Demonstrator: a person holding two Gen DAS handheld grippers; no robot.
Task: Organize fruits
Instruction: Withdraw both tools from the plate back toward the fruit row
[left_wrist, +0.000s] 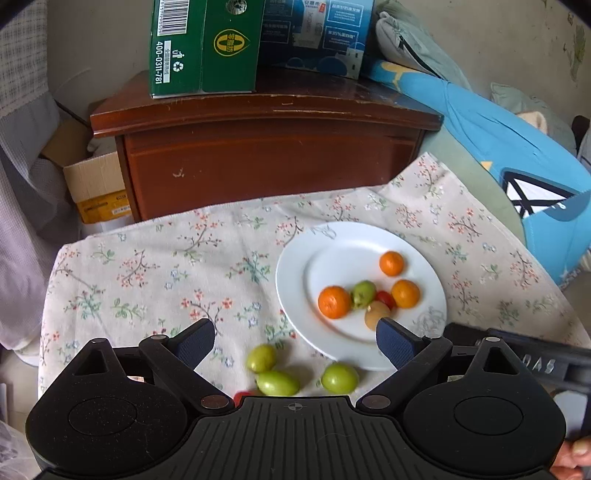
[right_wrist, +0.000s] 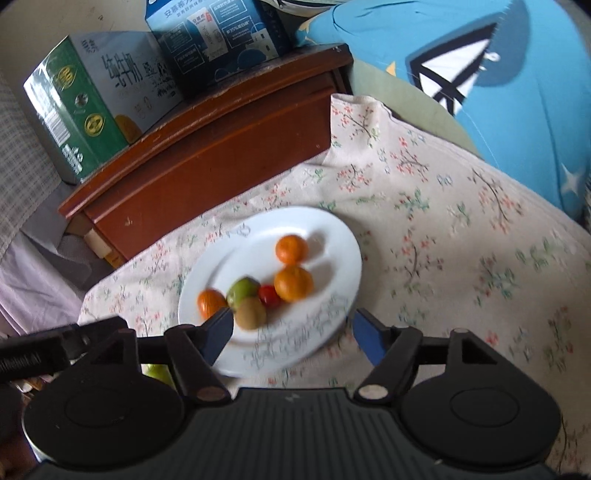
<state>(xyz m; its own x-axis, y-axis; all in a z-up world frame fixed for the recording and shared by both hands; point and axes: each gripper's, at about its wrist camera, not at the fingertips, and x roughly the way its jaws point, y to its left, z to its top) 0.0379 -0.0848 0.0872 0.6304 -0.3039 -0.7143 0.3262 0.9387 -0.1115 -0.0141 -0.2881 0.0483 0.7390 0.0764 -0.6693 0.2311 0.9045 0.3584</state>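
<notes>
A white plate lies on the floral cloth. It holds three small oranges, a green fruit, a red tomato and a tan fruit. Three green fruits lie on the cloth before the plate, with a bit of a red one at the gripper's base. My left gripper is open and empty above these green fruits. My right gripper is open and empty over the plate's near rim.
A brown wooden cabinet stands behind the cloth, with a green carton and a blue carton on top. Blue bedding lies to the right. A cardboard box sits at the left.
</notes>
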